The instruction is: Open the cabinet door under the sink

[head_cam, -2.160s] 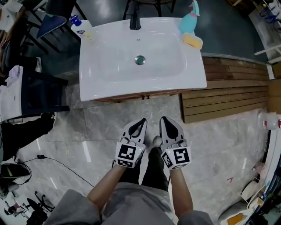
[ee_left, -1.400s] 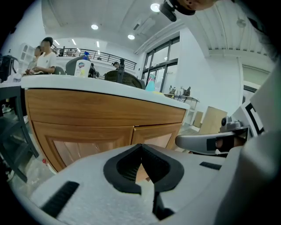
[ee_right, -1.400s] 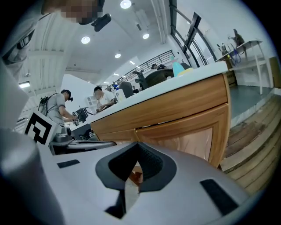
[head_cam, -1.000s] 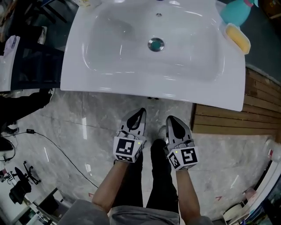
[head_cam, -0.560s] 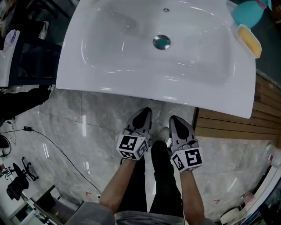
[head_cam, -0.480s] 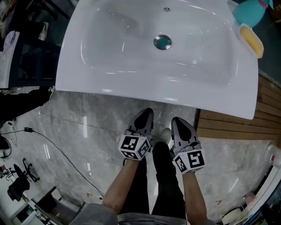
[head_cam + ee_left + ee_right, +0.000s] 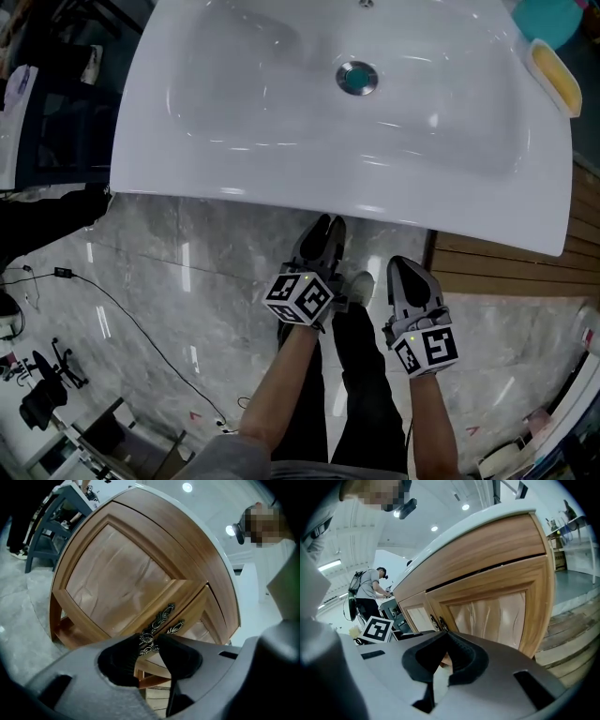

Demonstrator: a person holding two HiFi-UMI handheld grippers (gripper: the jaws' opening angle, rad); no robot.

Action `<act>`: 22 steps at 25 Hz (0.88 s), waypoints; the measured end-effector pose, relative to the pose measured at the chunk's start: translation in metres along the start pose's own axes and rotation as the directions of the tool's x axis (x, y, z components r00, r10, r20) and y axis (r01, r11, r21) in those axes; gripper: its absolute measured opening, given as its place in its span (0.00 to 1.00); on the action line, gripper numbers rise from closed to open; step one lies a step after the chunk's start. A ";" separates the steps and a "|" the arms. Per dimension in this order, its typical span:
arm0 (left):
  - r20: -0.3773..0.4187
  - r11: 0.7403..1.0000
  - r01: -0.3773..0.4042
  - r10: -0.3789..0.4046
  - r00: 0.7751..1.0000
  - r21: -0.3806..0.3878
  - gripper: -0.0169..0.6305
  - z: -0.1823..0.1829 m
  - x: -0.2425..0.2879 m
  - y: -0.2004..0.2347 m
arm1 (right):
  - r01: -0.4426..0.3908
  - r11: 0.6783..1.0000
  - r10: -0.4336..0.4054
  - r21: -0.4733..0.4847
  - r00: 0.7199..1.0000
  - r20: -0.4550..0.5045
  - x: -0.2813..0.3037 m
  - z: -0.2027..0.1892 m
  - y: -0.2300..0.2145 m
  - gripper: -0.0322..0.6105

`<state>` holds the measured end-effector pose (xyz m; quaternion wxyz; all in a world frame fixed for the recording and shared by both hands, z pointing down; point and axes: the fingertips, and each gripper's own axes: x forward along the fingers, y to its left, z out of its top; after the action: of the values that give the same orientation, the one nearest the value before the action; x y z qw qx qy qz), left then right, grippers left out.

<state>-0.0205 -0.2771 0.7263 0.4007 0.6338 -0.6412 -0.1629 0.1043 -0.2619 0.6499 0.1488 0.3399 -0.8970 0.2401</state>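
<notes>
The white sink [image 7: 281,192] hides the cabinet in the head view. In the left gripper view the wooden cabinet door [image 7: 117,583] fills the picture, with two ornate metal handles [image 7: 160,619] where the doors meet. My left gripper [image 7: 149,641] [image 7: 328,234] is rolled on its side just in front of them. Its jaws have just been opening and now stand apart. The lower end of the handles shows in the gap, and the pads do not press on it. My right gripper [image 7: 446,637] [image 7: 405,272] is shut and empty, facing the right door [image 7: 492,616].
A slatted wooden platform [image 7: 506,267] lies on the floor right of the cabinet. A yellow sponge [image 7: 553,75] sits on the sink's right rim. A thin cable [image 7: 122,309] runs over the marble floor at left. A person [image 7: 370,592] stands far behind.
The left gripper has rolled onto its side, gone forward under the sink's front edge, and its jaws have parted. The right gripper has sunk a little. The sink looms closer.
</notes>
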 end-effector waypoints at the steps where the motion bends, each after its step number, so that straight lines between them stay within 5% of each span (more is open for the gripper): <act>1: 0.011 1.000 -0.004 0.004 1.000 -0.021 0.20 0.000 0.002 0.002 | 0.001 1.000 -0.001 -0.003 1.000 -0.003 -0.001 0.000 -0.001 0.06; 10: 0.087 0.982 0.039 -0.023 0.996 -0.182 0.21 0.001 0.014 0.010 | 0.000 1.000 0.000 -0.010 1.000 -0.015 -0.007 0.000 -0.007 0.06; 22: 0.120 0.966 0.091 -0.064 0.991 -0.240 0.16 -0.001 0.019 0.009 | -0.029 0.999 0.030 0.029 0.999 -0.024 -0.009 -0.011 -0.004 0.06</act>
<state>-0.0239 -0.2931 0.7389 0.4329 0.5941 -0.6121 -0.2914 0.1146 -0.2542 0.6563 0.1514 0.3257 -0.8965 0.2592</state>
